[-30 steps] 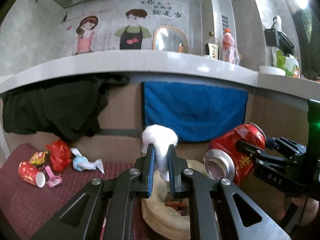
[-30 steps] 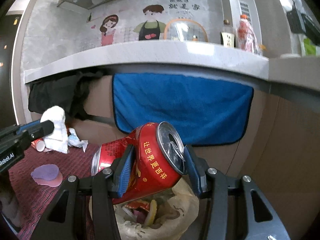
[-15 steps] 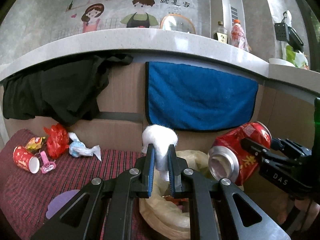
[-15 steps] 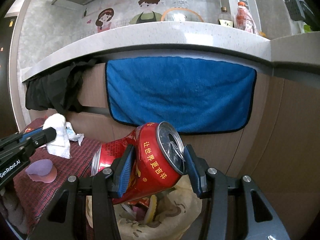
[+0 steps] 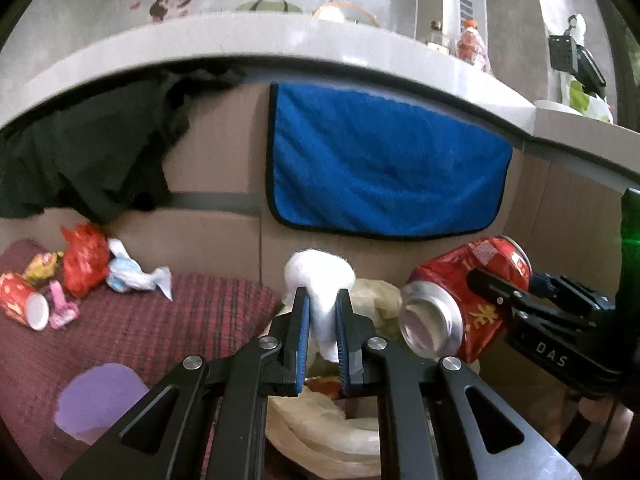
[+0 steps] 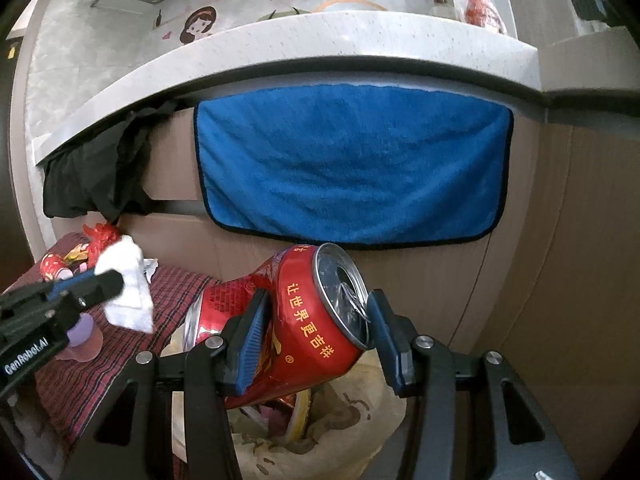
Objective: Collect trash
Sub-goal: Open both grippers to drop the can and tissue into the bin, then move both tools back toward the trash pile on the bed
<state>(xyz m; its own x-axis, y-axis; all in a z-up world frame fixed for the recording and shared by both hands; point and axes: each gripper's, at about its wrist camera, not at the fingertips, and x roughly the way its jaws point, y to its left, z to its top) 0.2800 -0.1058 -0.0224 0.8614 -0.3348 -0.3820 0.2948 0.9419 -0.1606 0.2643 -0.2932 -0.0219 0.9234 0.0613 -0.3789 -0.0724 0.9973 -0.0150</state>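
My left gripper [image 5: 321,322] is shut on a white crumpled tissue [image 5: 320,280] and holds it above the beige trash bag [image 5: 320,432]. My right gripper [image 6: 316,332] is shut on a dented red soda can [image 6: 304,332] and holds it over the same bag [image 6: 320,440], which holds wrappers. The can also shows in the left wrist view [image 5: 460,300], to the right of the tissue. The tissue shows in the right wrist view [image 6: 124,284] at the left.
More trash lies on the dark red mat [image 5: 140,328]: a red paper cup [image 5: 22,306], a red wrapper [image 5: 84,260], a white-blue wrapper [image 5: 132,276], a pink piece [image 5: 60,308]. A purple disc [image 5: 100,400] lies nearer. A blue towel [image 5: 384,176] and black cloth [image 5: 88,152] hang behind.
Both grippers have dropped and moved closer over the trash bag, still holding the tissue and the can. The view tilts downward, with the counter higher in frame.
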